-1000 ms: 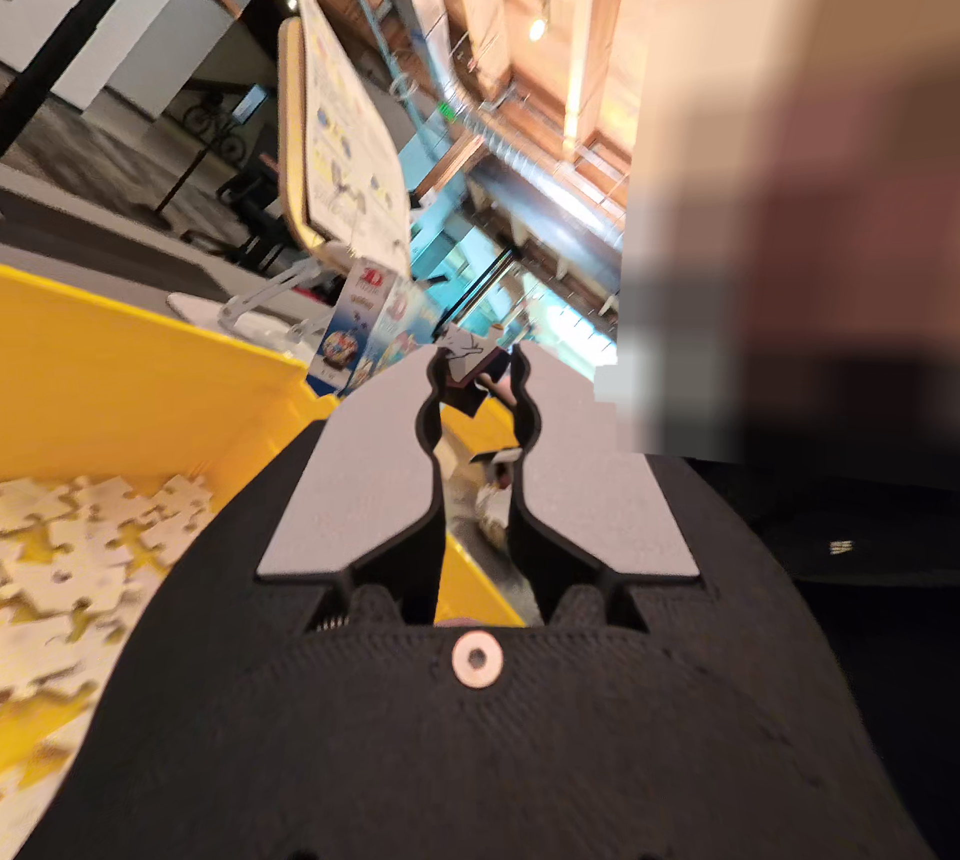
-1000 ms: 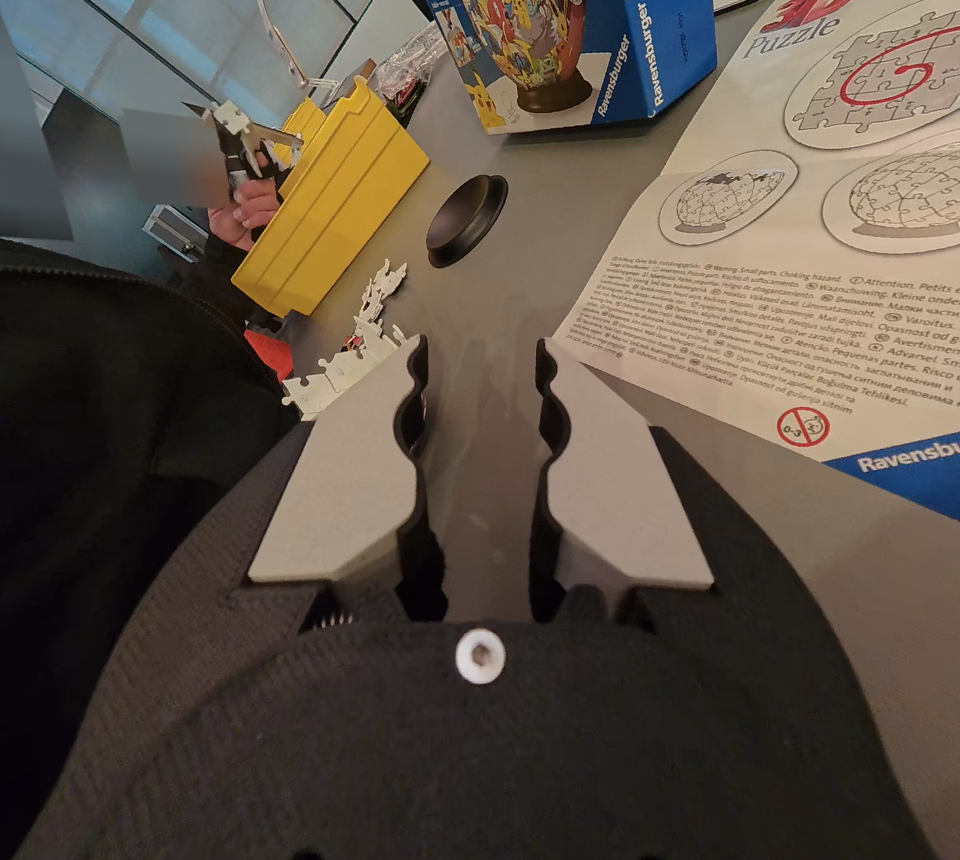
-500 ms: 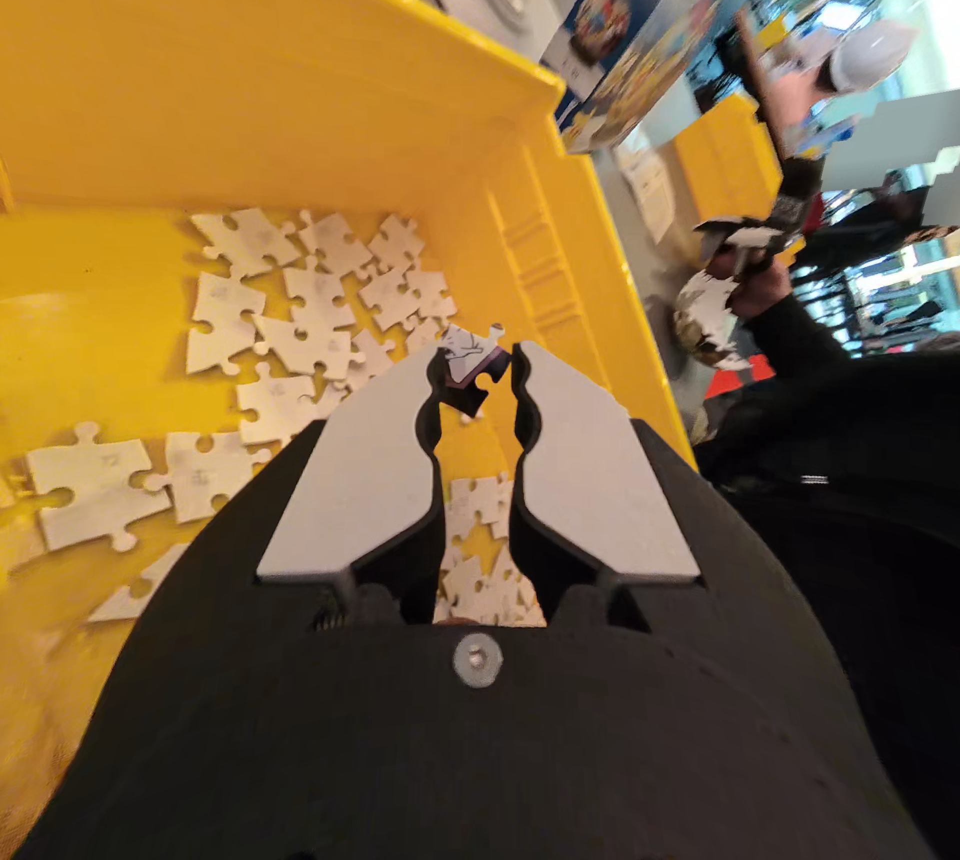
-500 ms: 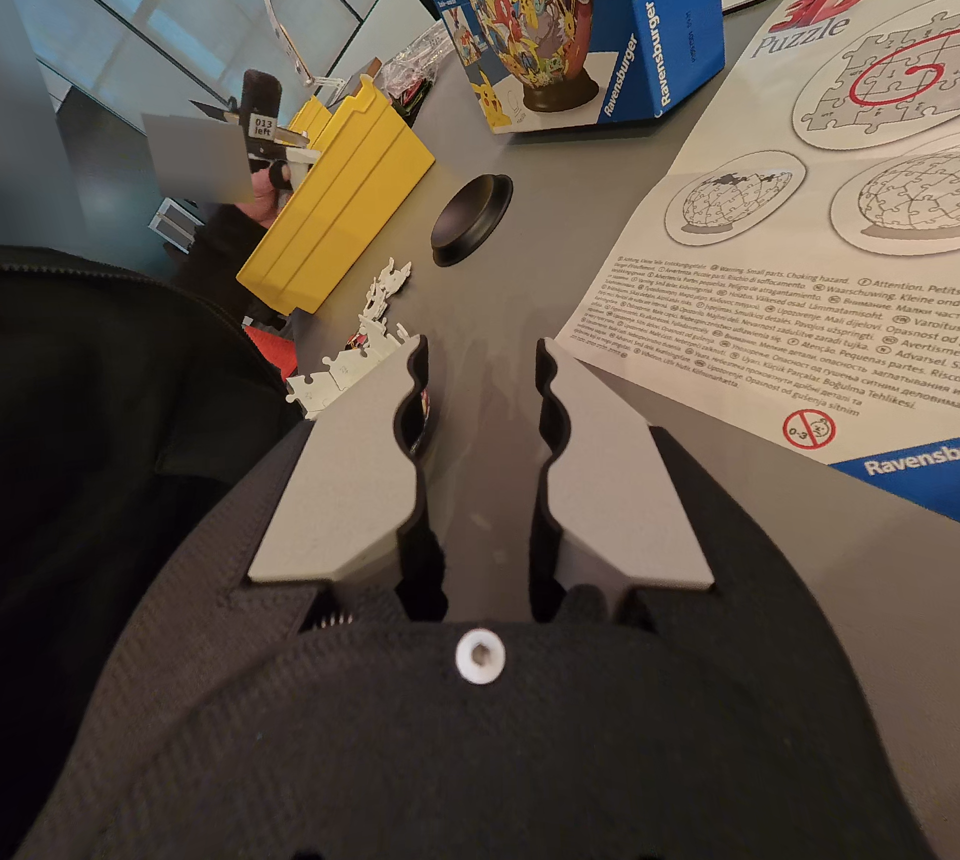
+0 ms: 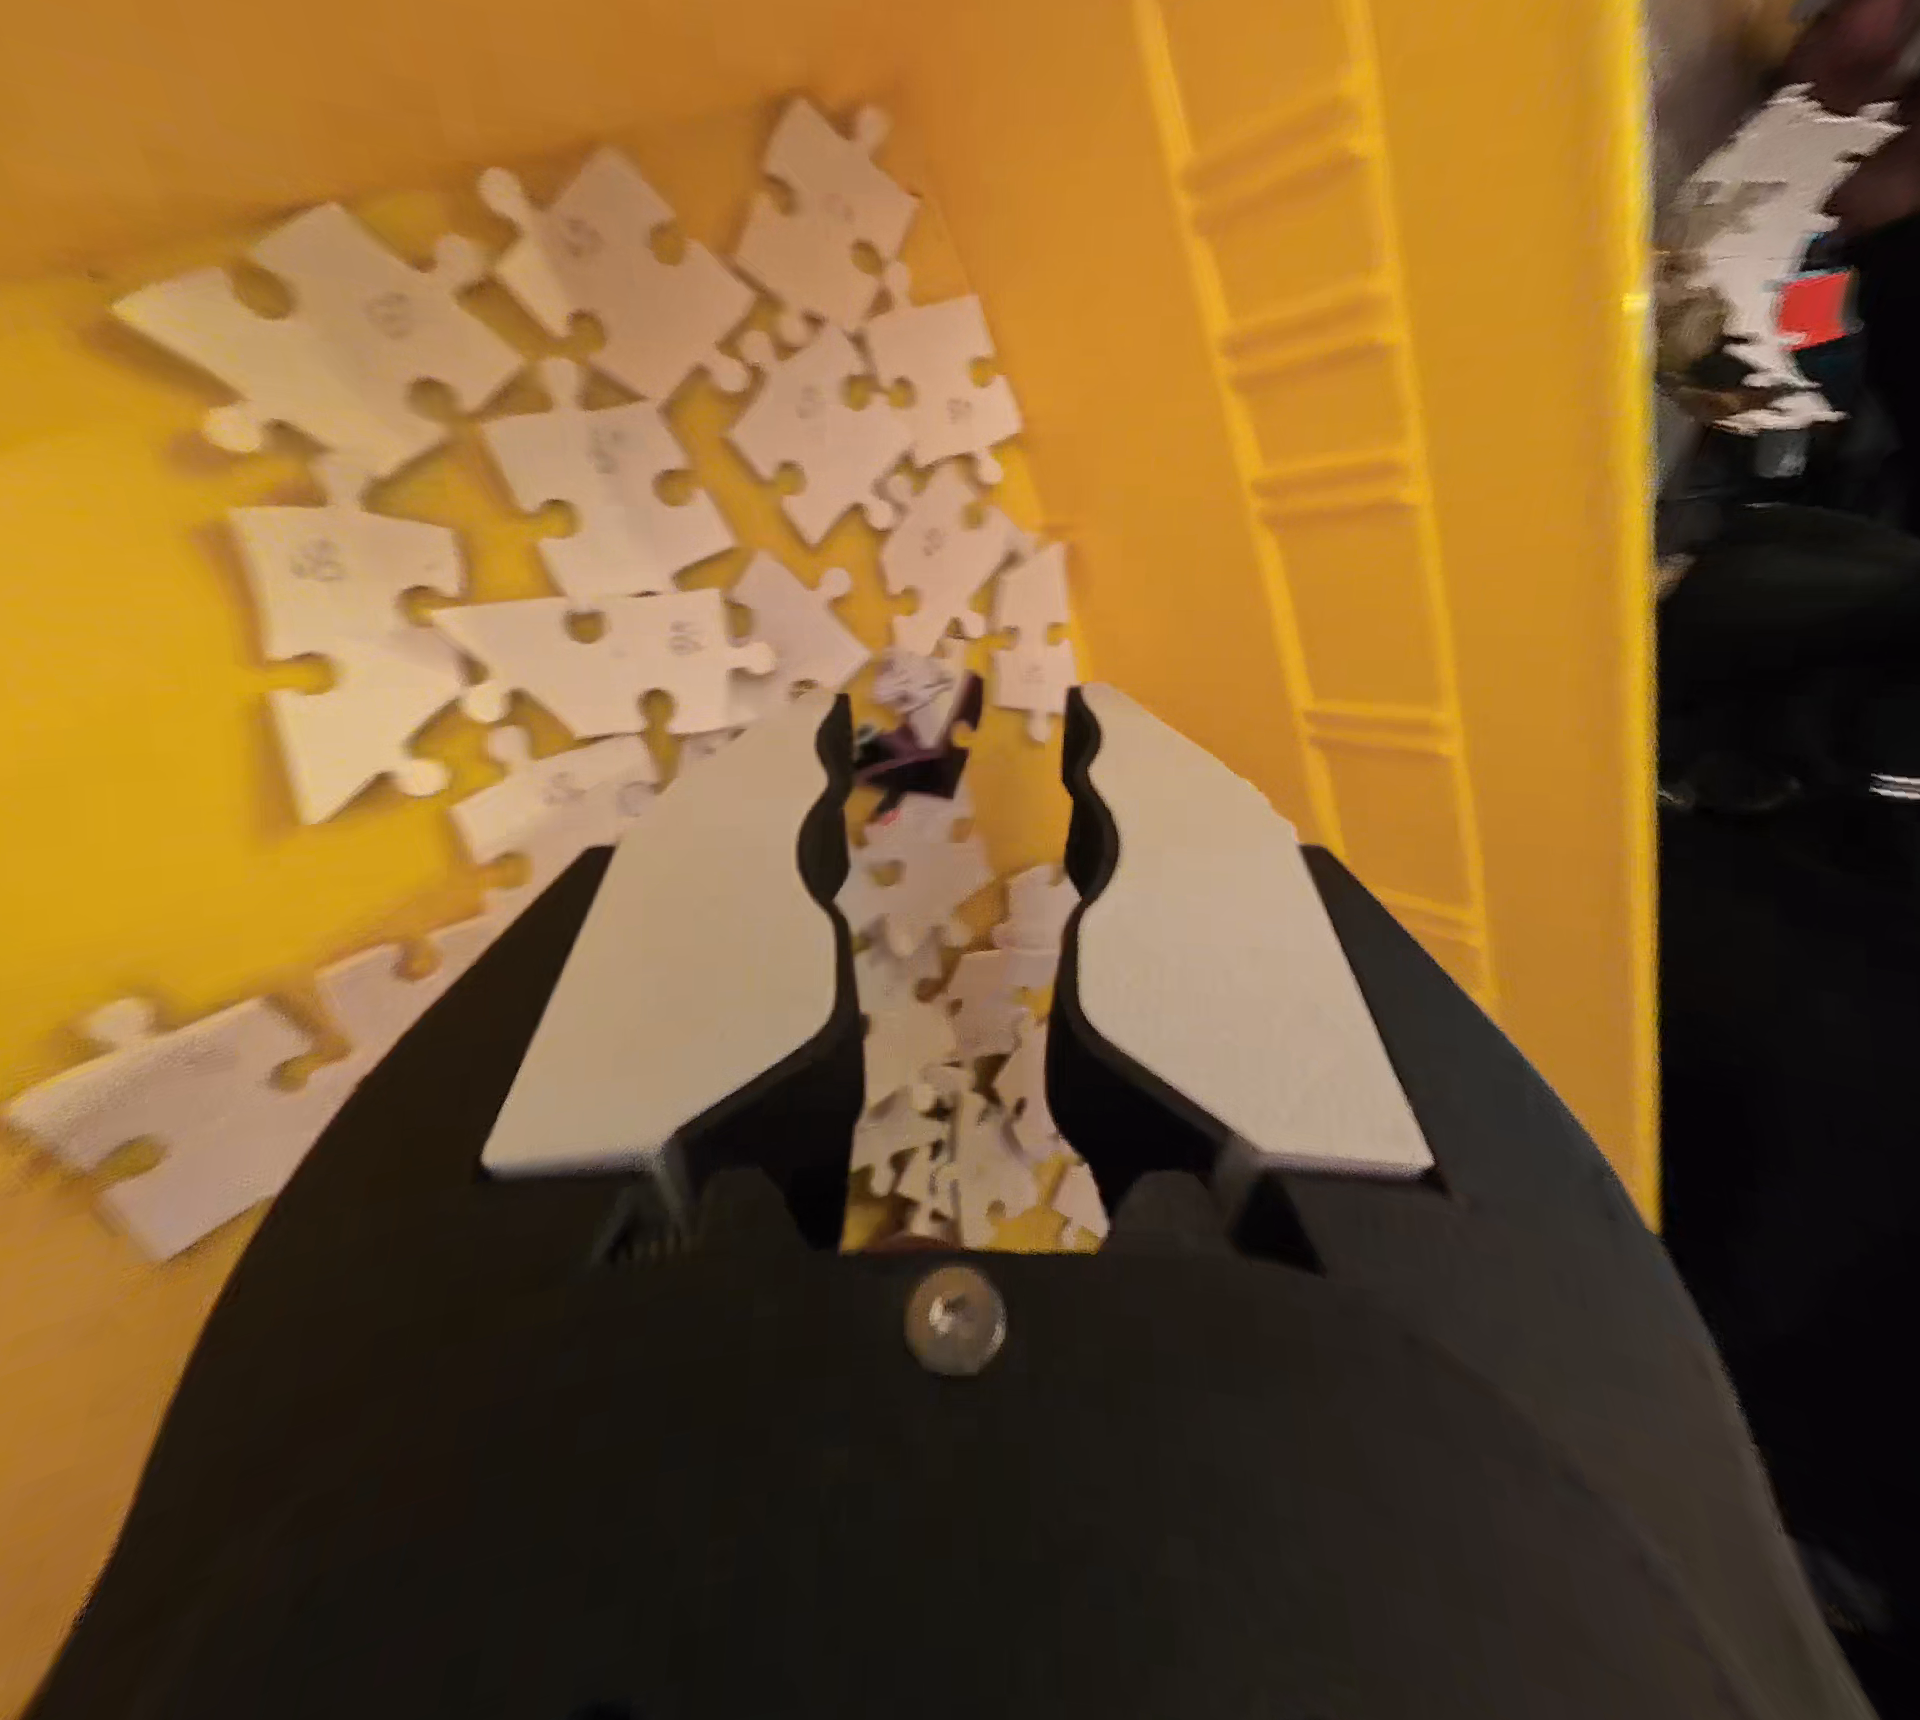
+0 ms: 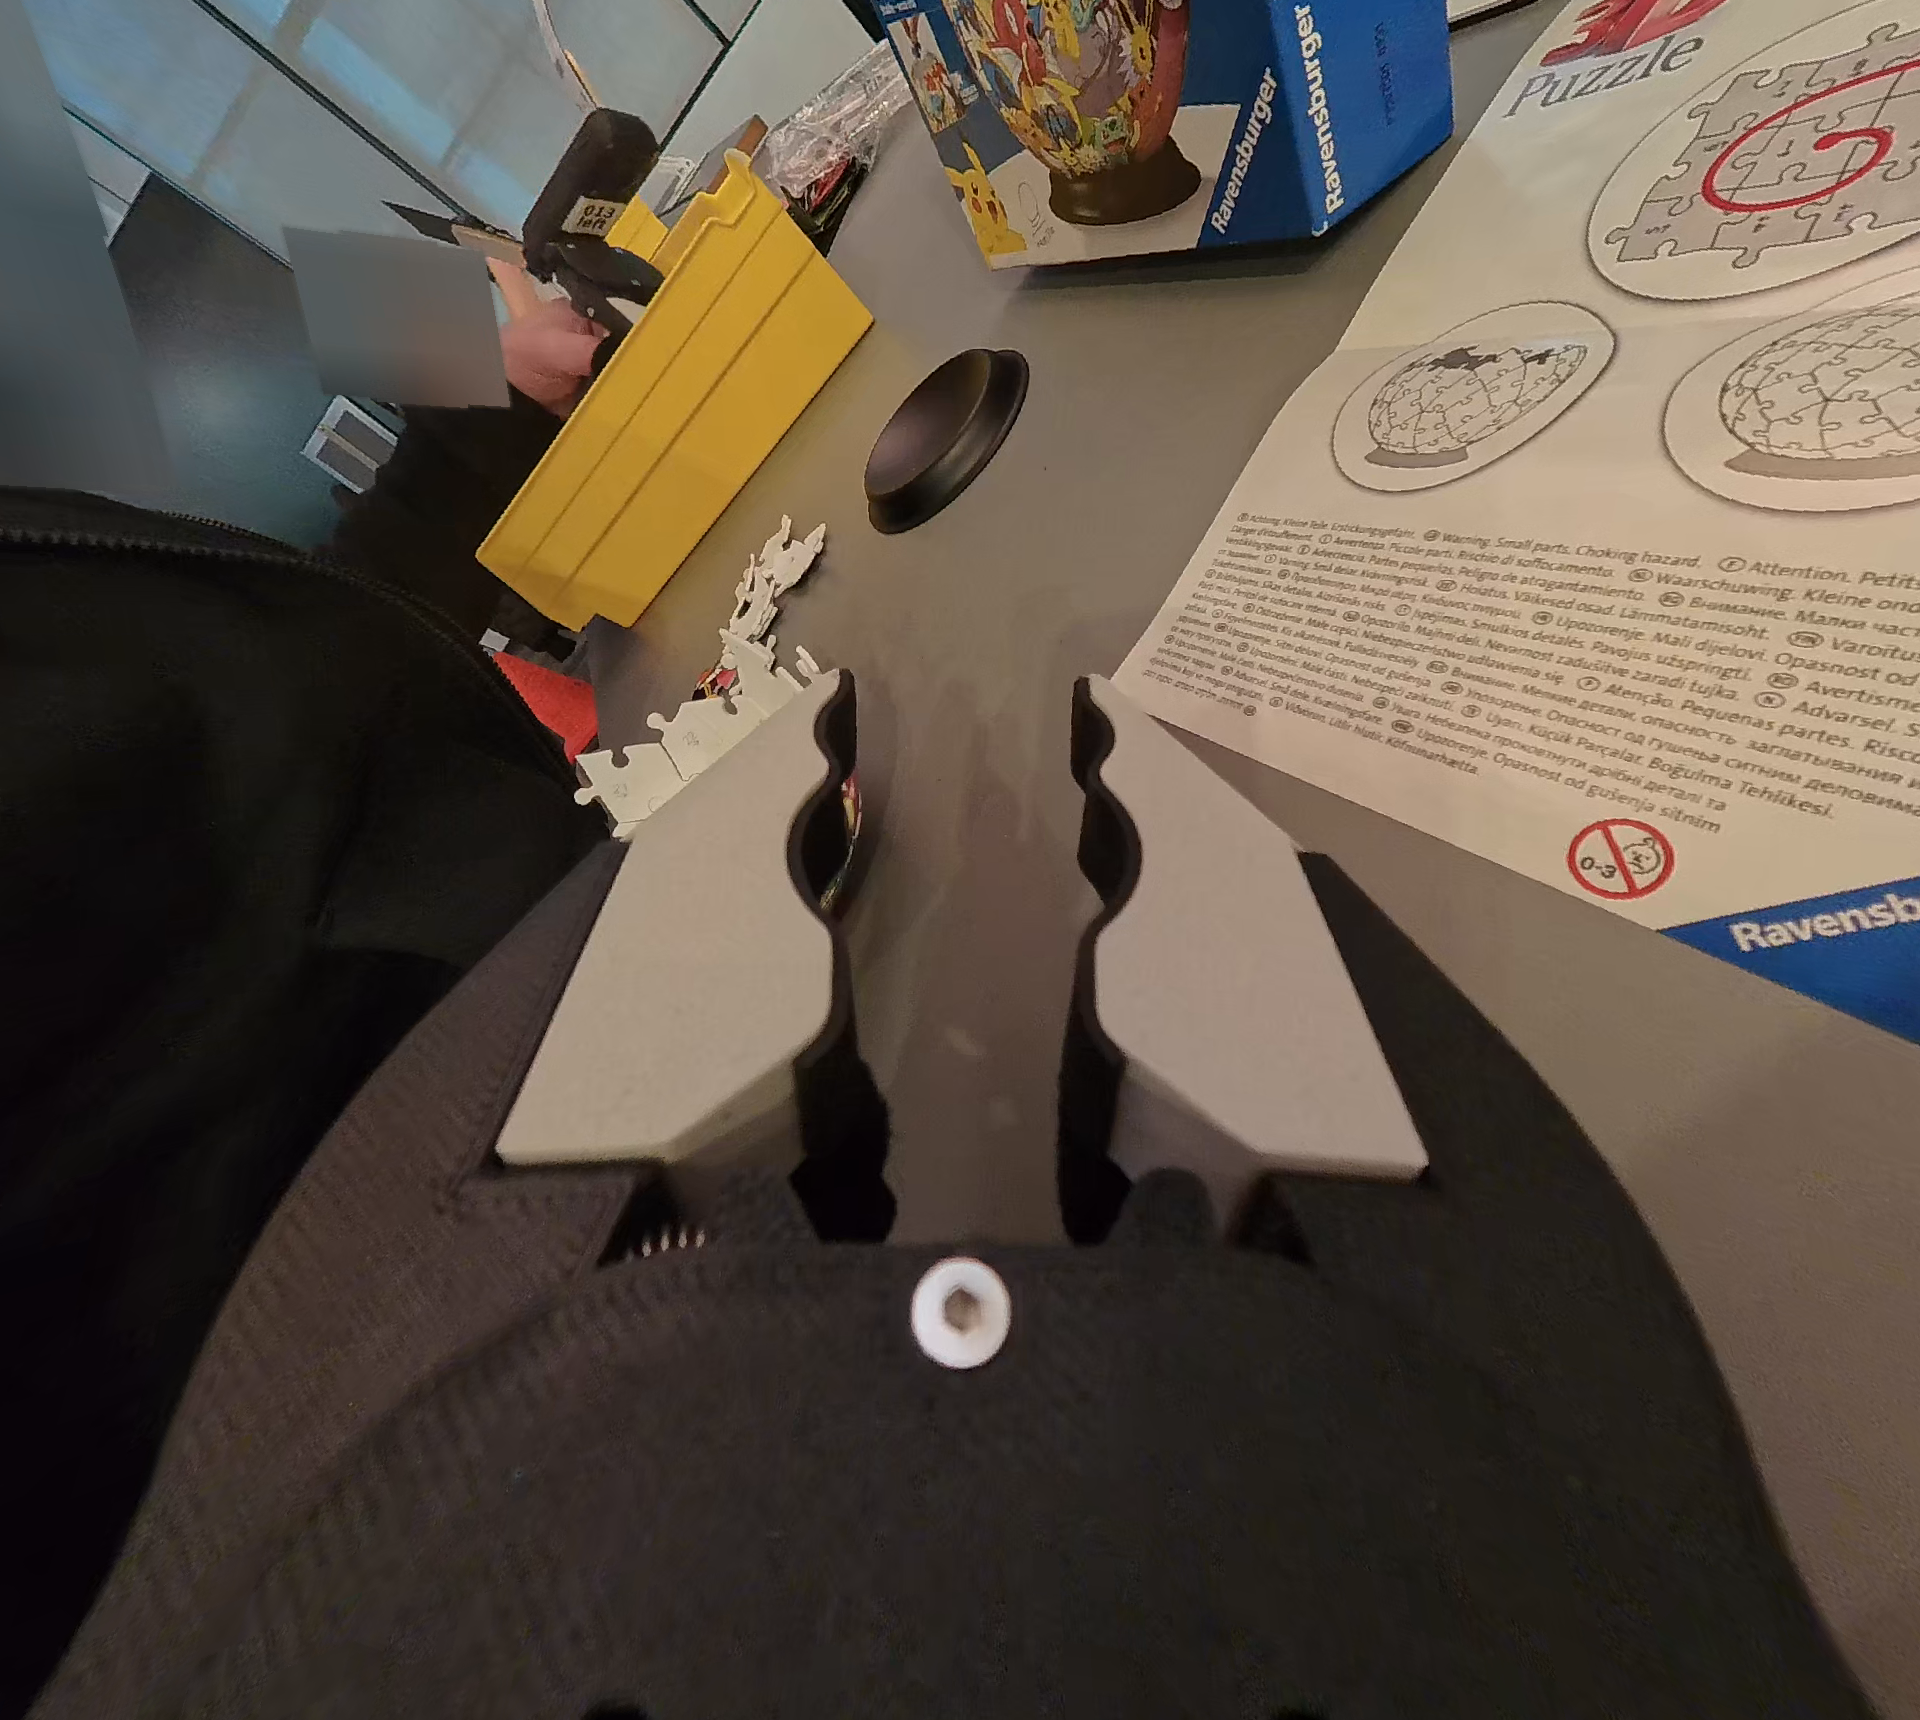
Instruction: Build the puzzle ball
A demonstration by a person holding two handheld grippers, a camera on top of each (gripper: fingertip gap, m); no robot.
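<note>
With our left gripper (image 5: 951, 714) spread open inside the yellow bin (image 5: 1299, 382), a dark-printed puzzle piece (image 5: 920, 740) sits loose by its fingertips among pale face-down pieces (image 5: 613, 475), while our empty, open right gripper (image 6: 961, 714) hovers over the grey table (image 6: 1091, 382) beside the instruction sheet (image 6: 1558, 548).

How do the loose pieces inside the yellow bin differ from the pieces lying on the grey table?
The loose pieces lie single and flat, blank sides up, in the yellow bin. The joined pieces on the grey table are linked in a curved strip, partly raised, with some colour showing. Both groups show white backs.
</note>
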